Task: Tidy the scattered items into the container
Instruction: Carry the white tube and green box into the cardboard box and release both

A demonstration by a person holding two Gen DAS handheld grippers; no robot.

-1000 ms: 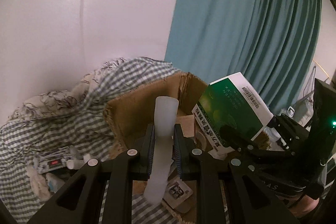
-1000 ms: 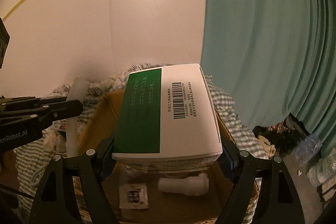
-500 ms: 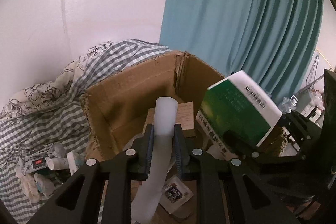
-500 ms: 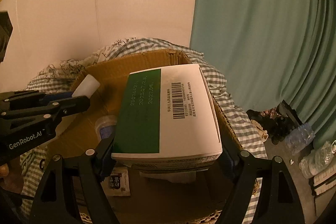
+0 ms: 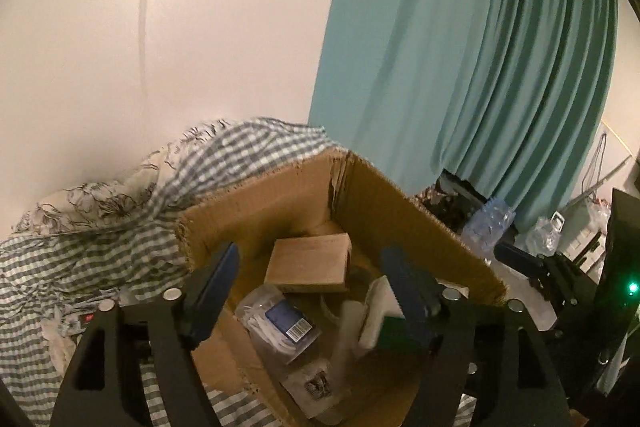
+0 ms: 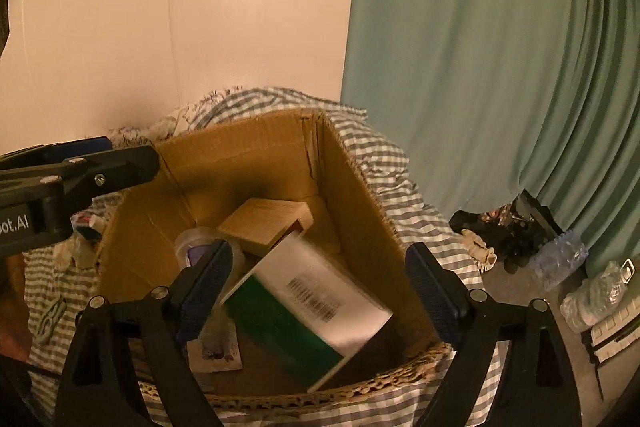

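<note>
Bedding: a grey-and-white checked blanket (image 5: 100,227) is lying crumpled at the left of the left wrist view, with small scattered packets (image 5: 86,319) still sitting on it at lower left.
Left hand-held gripper (image 5: 310,289): its jaws have just been opening and are now standing apart with nothing between the pads, hovering over the box.
Container: the open brown cardboard box (image 5: 280,195) is sitting on the bed, filling the middle of both views.
Inside the box: a translucent white plastic tube (image 5: 346,331) is lying blurred near the lower middle, beside a clear bag with a blue card (image 5: 286,323) and a tan cardboard carton (image 5: 310,263).
Right hand-held gripper (image 6: 318,285): its jaws have also been widening and are standing apart, clamped on nothing.
Green-and-white barcoded carton (image 6: 320,311): tilted and blurred inside the box, below the right pads, apparently dropping or settling.
Step in hand: releasing both items into the box seems to be finishing.
Next move: it is calling for lifting clear and reaching left for the remaining packets on the blanket.
</note>
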